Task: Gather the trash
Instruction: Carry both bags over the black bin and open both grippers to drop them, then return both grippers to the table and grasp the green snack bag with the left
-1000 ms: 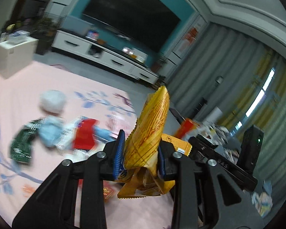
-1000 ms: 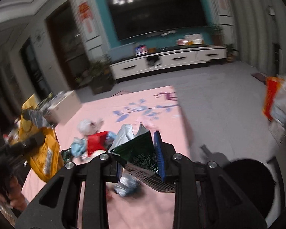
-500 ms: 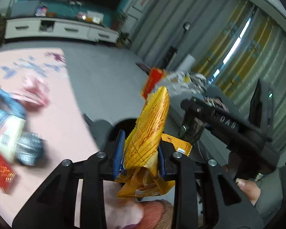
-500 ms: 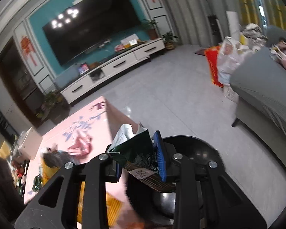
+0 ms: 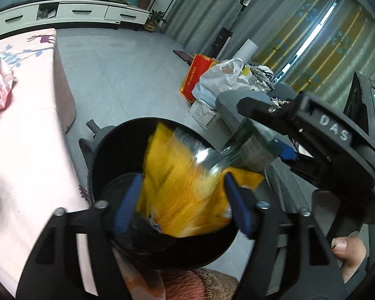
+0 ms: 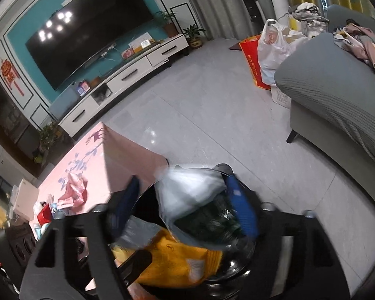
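I have both grippers over the black bin (image 5: 162, 257), which sits on the floor just beside the pink table (image 5: 25, 150), so that whatever I let go drops straight in. The left gripper (image 5: 181, 206) has its jaws spread wide; the yellow bag (image 5: 185, 200) lies between the blue pads, blurred, and I judge it is already loose and falling into the bin rather than being held. The right gripper (image 6: 185, 207) also stands with its jaws apart, and the green-and-silver bag (image 6: 195, 205) hangs between them over the bin mouth (its blur makes me think it is slipping free, though I cannot be sure it has left the pads). From the right camera the yellow bag (image 6: 177, 260) shows under the green one, low in the bin (image 6: 227, 275). That makes two bags going in, one per gripper. Further out, more trash waits on the table: a pink packet (image 6: 73, 192) and a small heap near the far left with a red piece (image 6: 43, 215); I count at least two items there, and the rest is too small to tell. Beyond, across the grey floor, stand a white plastic bag (image 6: 272, 47), a sofa (image 6: 337, 95) and the TV (image 6: 87, 35).
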`<act>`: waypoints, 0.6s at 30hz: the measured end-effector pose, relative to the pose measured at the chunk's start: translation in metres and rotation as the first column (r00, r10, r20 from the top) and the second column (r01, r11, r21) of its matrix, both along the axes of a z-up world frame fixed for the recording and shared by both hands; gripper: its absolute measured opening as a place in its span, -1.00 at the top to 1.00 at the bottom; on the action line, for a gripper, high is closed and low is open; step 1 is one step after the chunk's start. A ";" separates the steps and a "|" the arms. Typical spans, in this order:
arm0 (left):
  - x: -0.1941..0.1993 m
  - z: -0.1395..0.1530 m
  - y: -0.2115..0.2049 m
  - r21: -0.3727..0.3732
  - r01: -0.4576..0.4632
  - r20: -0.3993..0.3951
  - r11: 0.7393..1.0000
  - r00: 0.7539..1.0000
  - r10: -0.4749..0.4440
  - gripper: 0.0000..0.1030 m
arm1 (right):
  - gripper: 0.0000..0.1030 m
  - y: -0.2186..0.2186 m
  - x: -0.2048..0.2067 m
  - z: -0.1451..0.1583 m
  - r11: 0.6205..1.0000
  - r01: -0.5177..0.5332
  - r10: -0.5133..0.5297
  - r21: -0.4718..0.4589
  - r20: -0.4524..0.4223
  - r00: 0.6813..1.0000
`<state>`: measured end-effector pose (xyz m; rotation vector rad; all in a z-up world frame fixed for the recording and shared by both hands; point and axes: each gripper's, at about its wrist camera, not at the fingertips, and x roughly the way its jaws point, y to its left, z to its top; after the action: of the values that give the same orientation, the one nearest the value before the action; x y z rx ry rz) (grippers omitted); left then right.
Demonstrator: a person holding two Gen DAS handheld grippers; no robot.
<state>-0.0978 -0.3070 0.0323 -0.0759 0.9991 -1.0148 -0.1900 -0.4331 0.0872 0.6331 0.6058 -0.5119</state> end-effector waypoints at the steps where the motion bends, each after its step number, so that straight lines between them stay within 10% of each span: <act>1: 0.000 0.003 0.003 0.000 -0.008 0.002 1.000 1.000 0.008 -0.59 | -0.64 0.000 0.000 0.001 1.000 -0.002 0.002 -0.002 0.004 1.000; 11: 0.011 0.054 0.076 -0.043 -0.160 0.069 0.986 0.984 0.163 -0.94 | -0.94 0.020 0.004 0.019 0.997 -0.041 0.044 -0.067 0.044 0.998; 18: 0.034 0.097 0.193 -0.037 -0.436 0.207 0.899 0.877 0.433 -0.94 | -0.94 0.058 0.011 0.041 0.983 -0.101 0.120 -0.150 0.124 0.985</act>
<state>-0.0640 -0.1141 0.1295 -0.1731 0.7462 -0.5877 -0.1787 -0.3747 0.1278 0.4893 0.4713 -0.4016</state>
